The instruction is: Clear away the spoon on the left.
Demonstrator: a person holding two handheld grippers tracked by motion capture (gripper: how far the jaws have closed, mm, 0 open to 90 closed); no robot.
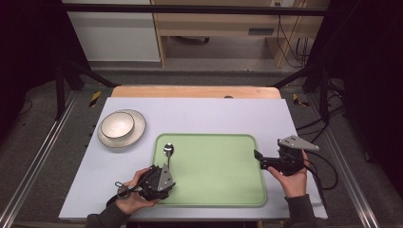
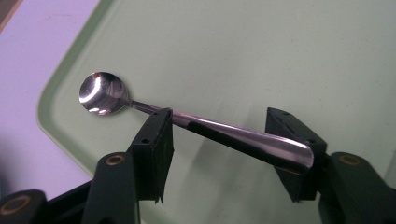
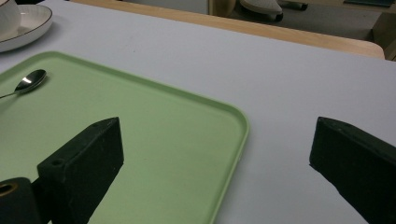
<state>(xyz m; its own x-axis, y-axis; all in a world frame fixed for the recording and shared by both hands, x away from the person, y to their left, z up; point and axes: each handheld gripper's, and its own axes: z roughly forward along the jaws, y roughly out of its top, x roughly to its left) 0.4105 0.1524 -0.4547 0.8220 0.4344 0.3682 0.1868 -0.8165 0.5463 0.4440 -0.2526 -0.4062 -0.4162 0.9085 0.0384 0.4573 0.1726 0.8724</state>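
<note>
A steel spoon (image 1: 168,149) lies in the near left part of a green tray (image 1: 214,166), bowl toward the far side. My left gripper (image 1: 167,167) sits over its handle at the tray's left edge. In the left gripper view the spoon (image 2: 102,93) runs slantwise across the gap of my left gripper (image 2: 219,119), neck by the left pad and handle end by the right pad, over the tray (image 2: 257,56). The jaws stand apart and do not clamp it. My right gripper (image 1: 258,159) hovers open at the tray's right edge, and in its own view my right gripper (image 3: 217,123) holds nothing.
A white bowl (image 1: 117,124) stands on a plate (image 1: 135,135) left of the tray's far corner, on the pale mat (image 1: 214,114). The right gripper view shows the spoon (image 3: 30,80), the tray (image 3: 163,121) and the plate (image 3: 28,23). Black frame posts flank the table.
</note>
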